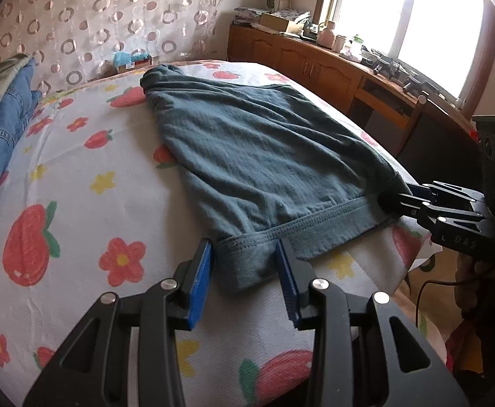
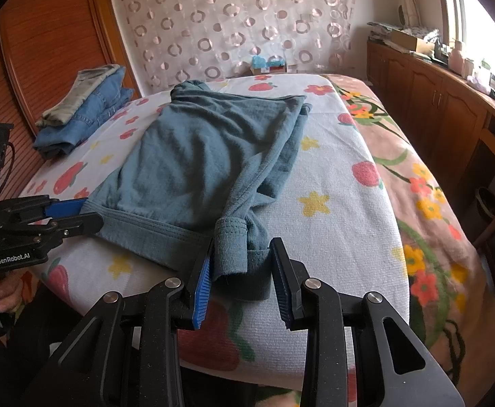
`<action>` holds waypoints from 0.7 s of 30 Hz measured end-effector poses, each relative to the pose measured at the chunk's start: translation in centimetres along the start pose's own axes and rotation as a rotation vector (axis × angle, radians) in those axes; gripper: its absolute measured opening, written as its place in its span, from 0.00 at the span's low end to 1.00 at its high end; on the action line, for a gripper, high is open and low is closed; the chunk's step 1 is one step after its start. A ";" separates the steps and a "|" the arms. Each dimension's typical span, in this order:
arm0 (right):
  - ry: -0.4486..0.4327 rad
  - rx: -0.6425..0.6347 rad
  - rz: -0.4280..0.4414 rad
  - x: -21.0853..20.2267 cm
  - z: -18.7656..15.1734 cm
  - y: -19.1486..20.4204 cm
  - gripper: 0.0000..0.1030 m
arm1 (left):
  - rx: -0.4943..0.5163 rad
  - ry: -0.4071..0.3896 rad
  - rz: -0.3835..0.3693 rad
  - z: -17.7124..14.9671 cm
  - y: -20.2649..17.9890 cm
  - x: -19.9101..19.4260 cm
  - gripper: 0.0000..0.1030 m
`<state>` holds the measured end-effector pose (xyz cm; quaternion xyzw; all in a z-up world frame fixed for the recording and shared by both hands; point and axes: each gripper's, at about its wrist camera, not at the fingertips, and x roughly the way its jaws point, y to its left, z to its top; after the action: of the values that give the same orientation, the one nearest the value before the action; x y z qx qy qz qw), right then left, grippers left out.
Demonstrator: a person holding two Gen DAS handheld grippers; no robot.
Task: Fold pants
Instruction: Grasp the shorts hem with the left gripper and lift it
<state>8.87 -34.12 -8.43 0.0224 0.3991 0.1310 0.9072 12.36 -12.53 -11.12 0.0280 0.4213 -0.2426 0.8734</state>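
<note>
Two grippers are seen at the near edge of the bed (image 1: 77, 176), each with its jaws spread apart. Between the jaws of the left gripper (image 1: 245, 279) the hemmed near-left corner of the teal pants (image 1: 257, 149) is framed, ungrasped. Between the jaws of the right gripper (image 2: 240, 279) a bunched cuff at the pants' near-right corner is likewise framed, not clamped. The pants are laid flat on the strawberry-print sheet (image 2: 332, 203), running from the near edge toward the headboard. A stack of folded jeans (image 2: 88, 115) is placed at the bed's far left corner. A small cardboard box (image 2: 267, 66) is seen past the far edge; its contents cannot be made out.
</note>
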 end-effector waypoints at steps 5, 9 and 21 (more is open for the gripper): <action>-0.002 0.005 0.004 -0.2 0.1 0.0 0.30 | -0.010 -0.007 0.002 -0.2 0.0 -0.1 0.35; 0.000 0.001 0.040 -0.3 0.2 0.1 0.16 | -0.014 -0.017 -0.016 -0.4 0.1 -0.2 0.27; -0.110 -0.055 0.102 -3.6 3.4 2.0 0.12 | -0.014 -0.171 -0.062 2.0 -0.1 -6.3 0.07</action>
<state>8.58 -32.89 -3.25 0.0252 0.3430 0.1867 0.9202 10.38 -10.61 -5.10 -0.0120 0.3474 -0.2680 0.8985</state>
